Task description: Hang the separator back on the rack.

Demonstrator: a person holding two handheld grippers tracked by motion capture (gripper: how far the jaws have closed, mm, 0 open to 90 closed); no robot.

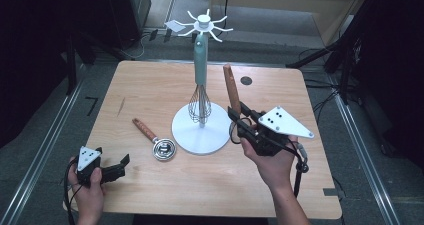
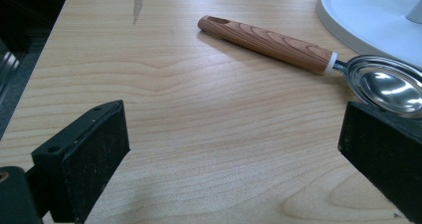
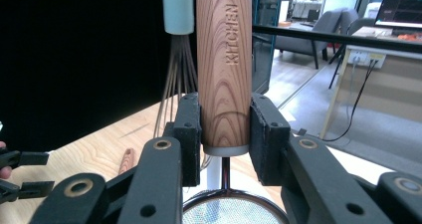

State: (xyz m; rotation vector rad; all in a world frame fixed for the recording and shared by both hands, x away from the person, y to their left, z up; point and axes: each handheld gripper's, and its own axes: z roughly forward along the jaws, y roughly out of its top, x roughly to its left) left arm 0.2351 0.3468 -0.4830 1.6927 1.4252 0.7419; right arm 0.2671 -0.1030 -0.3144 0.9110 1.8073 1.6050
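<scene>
Here the strainer (image 3: 224,59) stands upright, clamped in the right claw (image 3: 225,134).

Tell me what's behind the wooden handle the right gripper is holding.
Behind the wooden handle, clamped in the right gripper, hangs a whisk with a pale green grip. The handle covers part of its wires and the white stand beyond.

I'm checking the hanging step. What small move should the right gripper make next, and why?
Probably lift the wooden-handled strainer higher toward the rack's hooks. The right gripper clamps its handle upright, mesh end down, well below those hooks, where the whisk already hangs.
</scene>
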